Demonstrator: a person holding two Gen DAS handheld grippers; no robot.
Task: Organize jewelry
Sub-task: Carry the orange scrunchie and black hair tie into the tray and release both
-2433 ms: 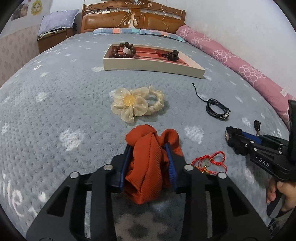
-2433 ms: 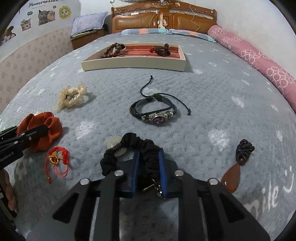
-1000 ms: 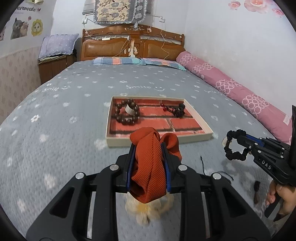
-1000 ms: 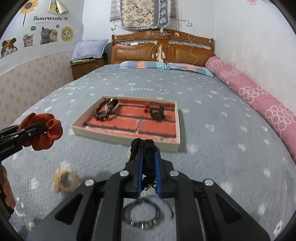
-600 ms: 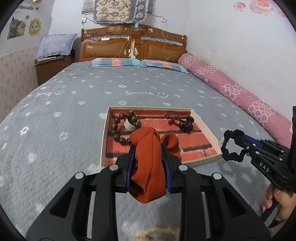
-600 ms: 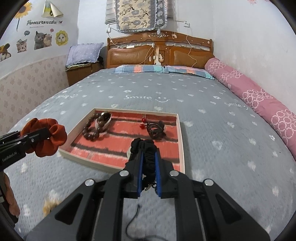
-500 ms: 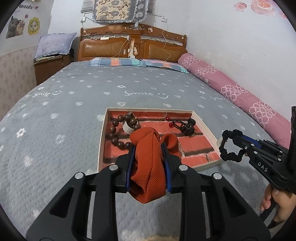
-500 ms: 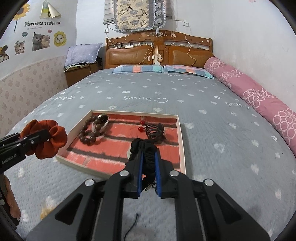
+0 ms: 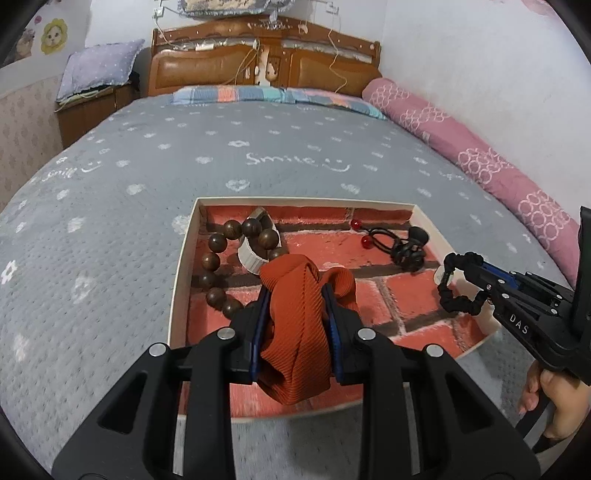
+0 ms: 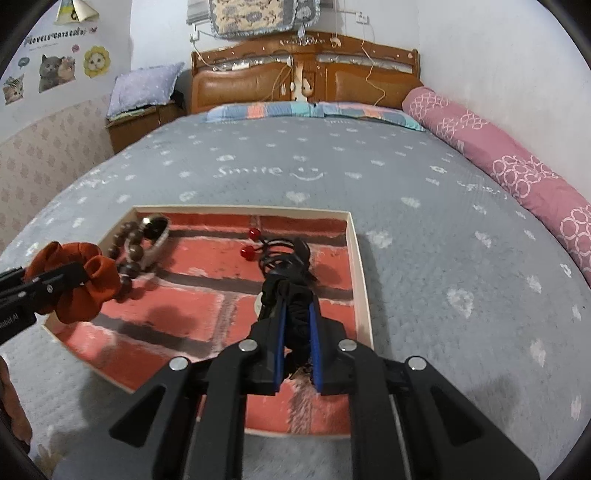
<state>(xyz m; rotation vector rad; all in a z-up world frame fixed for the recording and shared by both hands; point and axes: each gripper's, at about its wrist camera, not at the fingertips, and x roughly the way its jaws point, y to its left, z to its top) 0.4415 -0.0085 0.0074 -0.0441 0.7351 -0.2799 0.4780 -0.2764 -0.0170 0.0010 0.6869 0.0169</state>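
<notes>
Room: a bedroom with pale walls, cat stickers (image 10: 51, 75) on the left wall and a patterned quilted hanging (image 10: 262, 16) above the carved wooden headboard (image 10: 306, 75). We note a wooden nightstand (image 10: 142, 123) at the bed's far left corner, carrying a lilac pillow (image 10: 146, 88).

Surface: a bed under a grey bedspread (image 9: 258, 147) dotted with white hearts and flowers, "Smile" stitched across it. A striped pillow (image 9: 273, 96) lies along the head edge; a pink bolster (image 9: 476, 162) runs down the right edge against the wall.

Item 1: shallow cream-rimmed tray (image 9: 181, 266) with a brick-print lining, set on the bedspread toward the foot of the bed. In its far left corner we record a brown bead bracelet (image 9: 218, 258) around a pale bangle (image 9: 251, 258); toward its far right corner, a black hair tie with red beads (image 9: 399, 243).

Item 2: left gripper (image 9: 295, 317), jaws clamped on an orange scrunchie (image 9: 295, 332), held over the tray's near left part.

Item 3: right gripper (image 10: 295, 321), jaws clamped on a black scrunchie (image 10: 295, 314), held over the tray's right half. A hand (image 9: 554, 398) grips its handle.
</notes>
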